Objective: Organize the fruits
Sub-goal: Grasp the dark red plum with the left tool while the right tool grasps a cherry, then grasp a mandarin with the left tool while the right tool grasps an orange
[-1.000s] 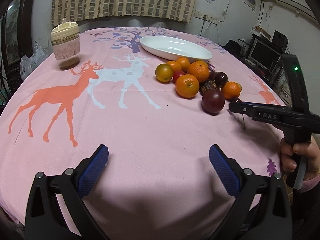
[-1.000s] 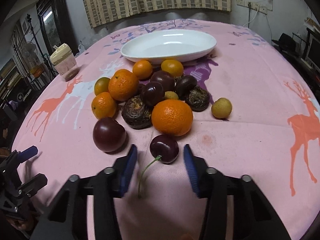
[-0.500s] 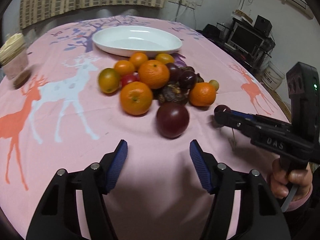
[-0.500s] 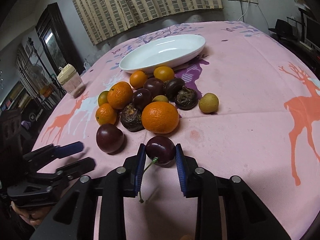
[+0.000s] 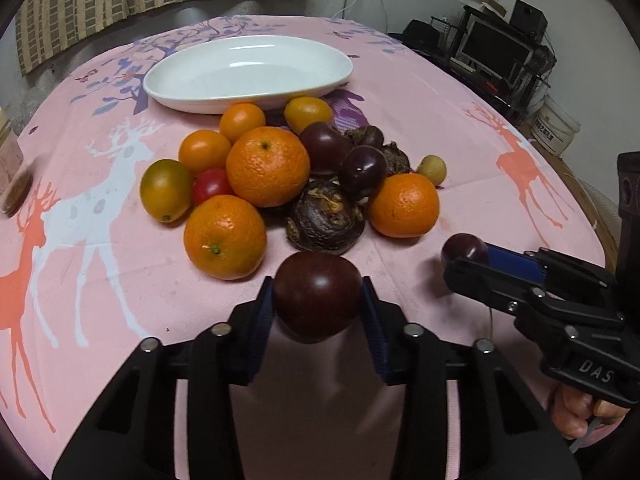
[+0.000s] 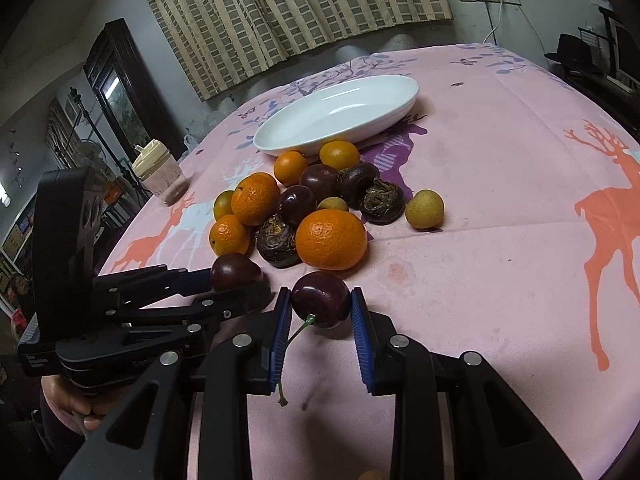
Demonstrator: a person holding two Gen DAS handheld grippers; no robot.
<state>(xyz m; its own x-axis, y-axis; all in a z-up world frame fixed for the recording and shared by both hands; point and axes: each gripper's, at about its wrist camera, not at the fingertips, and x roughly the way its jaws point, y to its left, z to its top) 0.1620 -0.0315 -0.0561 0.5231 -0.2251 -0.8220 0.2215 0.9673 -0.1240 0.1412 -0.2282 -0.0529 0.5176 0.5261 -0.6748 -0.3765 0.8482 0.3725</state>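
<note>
A dark red plum (image 5: 317, 300) lies on the pink deer-print cloth at the near edge of a fruit pile. My left gripper (image 5: 317, 286) is closing its jaws on it, and both blue pads touch its sides. My right gripper (image 6: 320, 294) is shut on a dark cherry (image 6: 320, 304) whose stem trails toward me. The cherry (image 5: 464, 248) also shows at the tip of the right gripper in the left wrist view. Behind them sit oranges (image 5: 267, 166), dark plums (image 5: 362, 172) and brown water chestnuts (image 5: 326, 222). An empty white oval dish (image 5: 248, 76) lies beyond the pile.
A cup with a beige lid (image 6: 160, 176) stands at the table's far left. A small yellow fruit (image 6: 424, 208) lies apart, right of the pile. Past the right table edge are a monitor on a rack (image 5: 496, 48) and a white bucket (image 5: 556, 128).
My left gripper moved forward to the dark plum and its jaws narrowed from wide open onto it. My right gripper closed on the cherry and then stayed put.
</note>
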